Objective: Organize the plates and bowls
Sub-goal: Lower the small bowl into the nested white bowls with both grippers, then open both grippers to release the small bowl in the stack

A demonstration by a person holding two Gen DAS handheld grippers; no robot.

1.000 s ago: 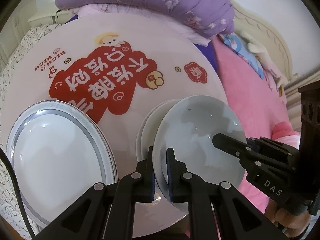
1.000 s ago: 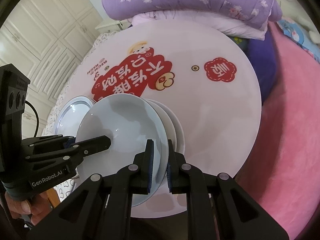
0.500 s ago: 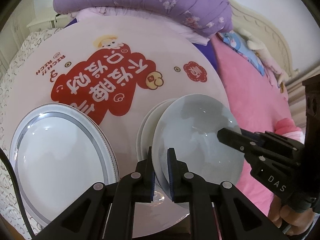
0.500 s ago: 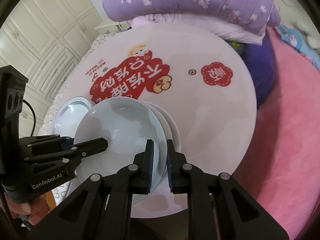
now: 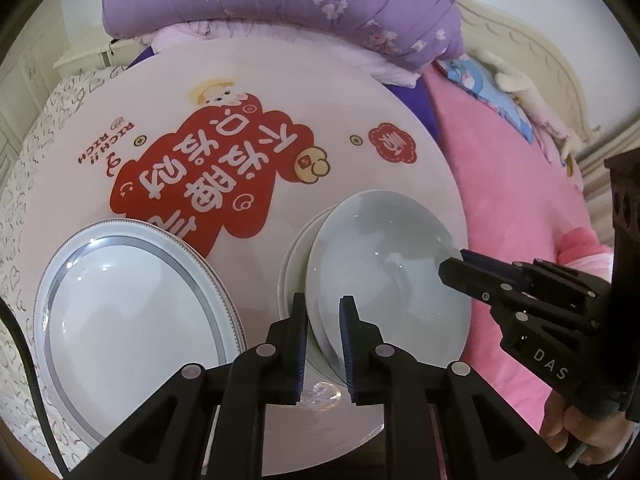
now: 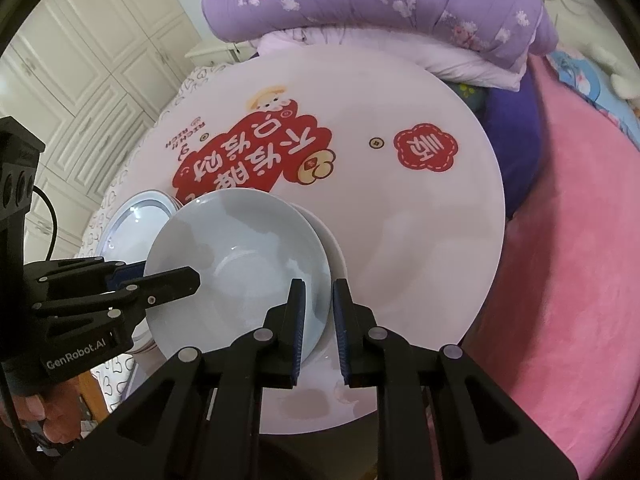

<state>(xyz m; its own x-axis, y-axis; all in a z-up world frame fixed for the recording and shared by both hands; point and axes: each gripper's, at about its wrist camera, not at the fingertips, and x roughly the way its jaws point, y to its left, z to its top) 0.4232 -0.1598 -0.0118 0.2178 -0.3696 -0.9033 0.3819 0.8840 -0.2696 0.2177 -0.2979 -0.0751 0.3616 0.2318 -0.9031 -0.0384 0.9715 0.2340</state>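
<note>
A pale blue-grey bowl (image 5: 384, 264) is held between both grippers above a stack of white bowls (image 5: 294, 256) on the round table (image 5: 280, 92). My left gripper (image 5: 323, 312) is shut on the bowl's near rim. My right gripper (image 6: 318, 296) is shut on the opposite rim of the same bowl (image 6: 240, 248). The right gripper's fingers (image 5: 464, 272) also show in the left wrist view, and the left gripper's fingers (image 6: 176, 280) show in the right wrist view. A large white plate with a grey band (image 5: 128, 312) lies at the table's left.
The white table carries a red printed design (image 5: 208, 168). Purple bedding (image 5: 280, 4) lies behind it and a pink blanket (image 6: 568, 240) to its right. White cabinet doors (image 6: 80, 60) stand at the left in the right wrist view.
Both grippers have pulled back and up slightly with the bowl, which looks a little smaller and tilted over the stack. The grip is unchanged.
</note>
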